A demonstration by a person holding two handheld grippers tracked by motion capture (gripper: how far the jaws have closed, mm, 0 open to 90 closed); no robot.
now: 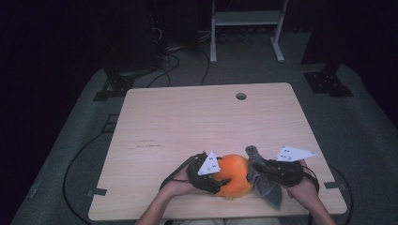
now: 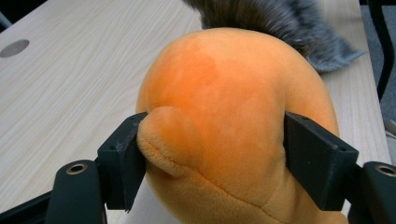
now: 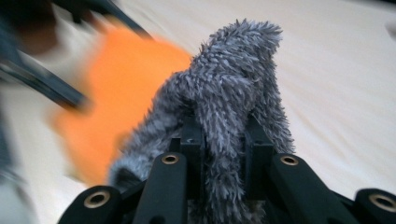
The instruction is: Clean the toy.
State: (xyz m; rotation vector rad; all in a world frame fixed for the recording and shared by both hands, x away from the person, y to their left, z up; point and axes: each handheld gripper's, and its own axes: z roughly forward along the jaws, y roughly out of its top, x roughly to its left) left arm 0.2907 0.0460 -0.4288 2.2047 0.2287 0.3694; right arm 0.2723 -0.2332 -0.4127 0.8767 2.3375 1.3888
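Note:
An orange plush toy (image 1: 233,176) lies near the table's front edge, between my two grippers. My left gripper (image 1: 219,183) comes at it from the left. In the left gripper view its jaws press into both sides of the plush (image 2: 224,102), one against a small rounded limb, so the left gripper (image 2: 212,158) is shut on it. A grey fuzzy cloth (image 1: 266,186) hangs at the plush's right side, held by my right gripper (image 1: 258,171). In the right gripper view the right gripper (image 3: 219,144) is shut on the grey cloth (image 3: 233,88), with the orange plush (image 3: 116,93) blurred behind.
The light wooden table (image 1: 197,117) has a round cable hole (image 1: 241,96) near its far edge. Beyond it on the grey floor stand a white metal frame (image 1: 246,28) and dark equipment bases. A black cable (image 1: 77,161) loops on the floor at the left.

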